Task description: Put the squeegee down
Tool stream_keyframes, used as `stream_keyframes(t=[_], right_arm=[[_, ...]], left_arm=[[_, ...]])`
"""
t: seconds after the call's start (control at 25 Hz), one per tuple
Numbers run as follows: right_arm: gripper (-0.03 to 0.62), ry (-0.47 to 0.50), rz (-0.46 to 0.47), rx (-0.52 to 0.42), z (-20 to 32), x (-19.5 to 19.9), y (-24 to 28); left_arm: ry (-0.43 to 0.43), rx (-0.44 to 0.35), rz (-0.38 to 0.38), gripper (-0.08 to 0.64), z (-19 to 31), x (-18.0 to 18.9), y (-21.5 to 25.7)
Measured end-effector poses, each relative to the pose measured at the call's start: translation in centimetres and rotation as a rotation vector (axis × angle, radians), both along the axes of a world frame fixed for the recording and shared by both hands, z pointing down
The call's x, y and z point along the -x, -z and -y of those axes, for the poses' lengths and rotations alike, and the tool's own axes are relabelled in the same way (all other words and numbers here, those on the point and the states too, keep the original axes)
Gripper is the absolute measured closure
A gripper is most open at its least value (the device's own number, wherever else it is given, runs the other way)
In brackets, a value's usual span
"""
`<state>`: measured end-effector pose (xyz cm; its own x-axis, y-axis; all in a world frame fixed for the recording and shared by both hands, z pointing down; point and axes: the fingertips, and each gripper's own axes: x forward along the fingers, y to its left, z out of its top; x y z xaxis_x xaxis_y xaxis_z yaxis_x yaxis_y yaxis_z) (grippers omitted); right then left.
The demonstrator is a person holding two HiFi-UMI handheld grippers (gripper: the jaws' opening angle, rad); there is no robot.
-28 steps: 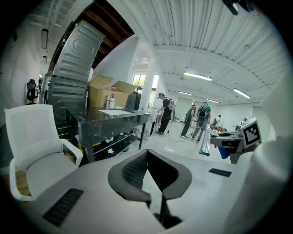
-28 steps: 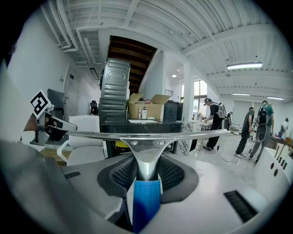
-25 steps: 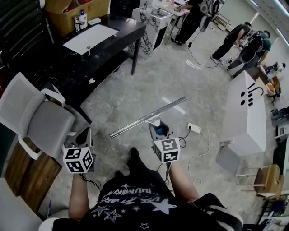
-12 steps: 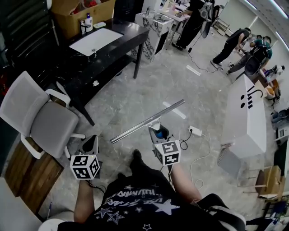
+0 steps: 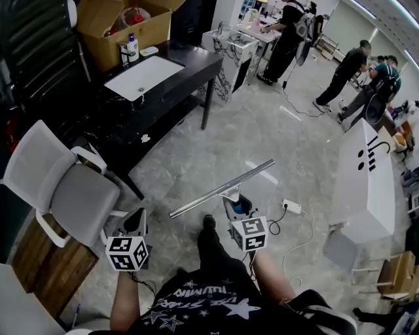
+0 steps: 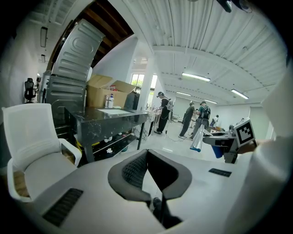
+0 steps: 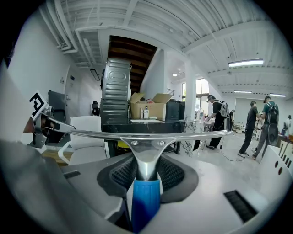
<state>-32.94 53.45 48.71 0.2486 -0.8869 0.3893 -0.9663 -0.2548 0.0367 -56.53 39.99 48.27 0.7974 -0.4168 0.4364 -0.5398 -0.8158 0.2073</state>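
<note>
The squeegee has a long metal bar and a blue handle. It hangs level above the grey floor, right in front of the person. My right gripper is shut on the handle, with the bar lying crosswise just past the jaws. To the left, my left gripper is held at about the same height, and its jaws meet at the tips with nothing between them. In the left gripper view the squeegee also shows at the right.
A black table with a white board, bottles and a cardboard box stands ahead on the left. A white chair is close by on the left. A white cabinet is at the right, a power strip and its cable lie on the floor, and several people stand further back.
The head view has shifted, so the table, chair and both grippers sit lower in the picture. The squeegee stays in the right gripper at the same angle. Both grips are unchanged.
</note>
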Motion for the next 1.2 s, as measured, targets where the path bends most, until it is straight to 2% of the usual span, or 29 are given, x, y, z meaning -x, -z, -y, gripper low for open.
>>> stream_keyframes(t=[0.28, 0.56, 0.8, 1.0, 1.2], right_arm=[[0.445, 0.013, 0.029, 0.006, 7.5, -9.5, -2.7], [0.445, 0.052, 0.029, 0.017, 14.9, -22.1, -2.7], [0.445, 0.056, 0.024, 0.020, 19.0, -31.9, -2.4], [0.445, 0.057, 0.023, 0.009, 21.3, -37.1, -2.2], [0.445, 0.075, 0.026, 0.003, 23.8, -39.7, -2.0]], left_arm=[[0.015, 0.005, 0.034, 0.540, 7.3, -9.0, -1.5], [0.071, 0.004, 0.018, 0.540, 15.4, -20.9, -1.1], [0.084, 0.005, 0.025, 0.540, 19.9, -29.8, -1.0], [0.101, -0.008, 0.007, 0.540, 22.6, -34.6, -0.2], [0.098, -0.031, -0.001, 0.540, 25.1, -37.3, 0.8]])
